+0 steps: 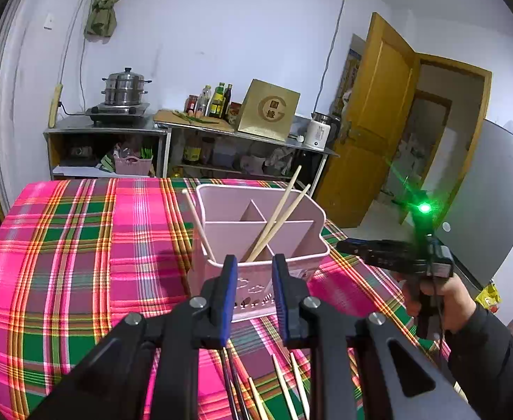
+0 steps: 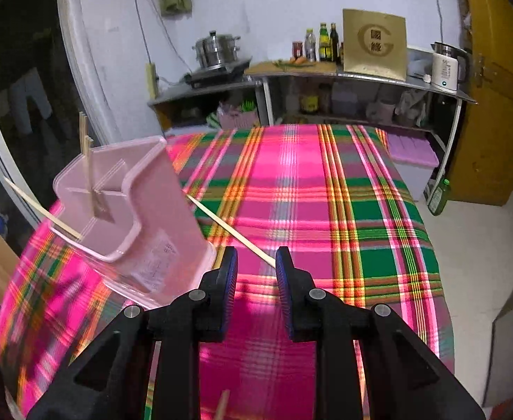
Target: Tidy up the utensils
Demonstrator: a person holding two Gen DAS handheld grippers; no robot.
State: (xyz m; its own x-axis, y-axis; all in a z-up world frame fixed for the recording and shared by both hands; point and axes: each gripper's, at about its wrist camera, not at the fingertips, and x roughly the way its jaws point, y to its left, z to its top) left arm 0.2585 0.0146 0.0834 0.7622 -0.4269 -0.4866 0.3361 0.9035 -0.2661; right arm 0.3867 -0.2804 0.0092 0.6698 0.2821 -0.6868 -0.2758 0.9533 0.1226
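Note:
A pink divided utensil holder point(image 1: 256, 241) stands on the plaid tablecloth point(image 1: 81, 262). Two wooden chopsticks point(image 1: 281, 217) lean in its middle compartment and a third point(image 1: 198, 225) leans out to the left. My left gripper point(image 1: 254, 273) is open just in front of the holder's near wall, with nothing between its pads. Several loose chopsticks point(image 1: 282, 385) lie on the cloth below it. My right gripper point(image 2: 256, 269) is open to the right of the holder point(image 2: 144, 217). A single chopstick point(image 2: 228, 231) runs from behind the holder to the right fingertip; the pads do not press on it.
A hand point(image 1: 445, 297) holds the right gripper point(image 1: 347, 245) at the table's right edge. Behind the table a metal shelf point(image 1: 193, 129) carries a steamer pot, bottles, a gold box and a kettle. A yellow door point(image 1: 379, 122) stands open. A lilac box point(image 2: 412, 154) and a green bottle point(image 2: 438, 197) sit beside the table.

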